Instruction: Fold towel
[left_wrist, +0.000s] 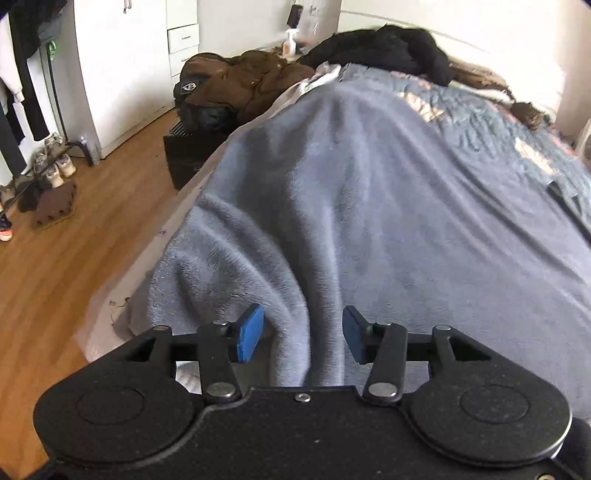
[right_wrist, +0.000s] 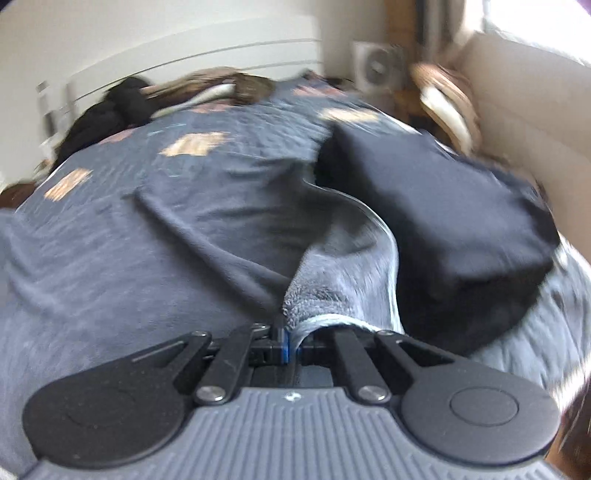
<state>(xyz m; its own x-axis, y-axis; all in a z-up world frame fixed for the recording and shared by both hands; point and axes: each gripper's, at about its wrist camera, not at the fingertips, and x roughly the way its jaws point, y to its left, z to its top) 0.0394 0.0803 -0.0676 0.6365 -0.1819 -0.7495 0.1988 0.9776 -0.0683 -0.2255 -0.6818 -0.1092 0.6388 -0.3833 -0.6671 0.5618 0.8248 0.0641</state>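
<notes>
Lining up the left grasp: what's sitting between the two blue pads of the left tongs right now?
A raised fold of the grey-blue towel runs between the blue pads of the open left tongs, not yet pinched; the left wrist view shows it.

grey-blue towel (left_wrist: 369, 221), blue pads (left_wrist: 251, 334), dark bedspread (right_wrist: 221, 166) with tan patches, brown jacket (left_wrist: 236, 85).

The left gripper (left_wrist: 303, 334) hung over the bed's near edge, its blue pads (left_wrist: 251, 334) spread apart with a raised fold of the grey-blue towel (left_wrist: 369, 206) running between them. A brown jacket (left_wrist: 236, 86) lay beyond, above the wooden floor (left_wrist: 74, 240).
</notes>
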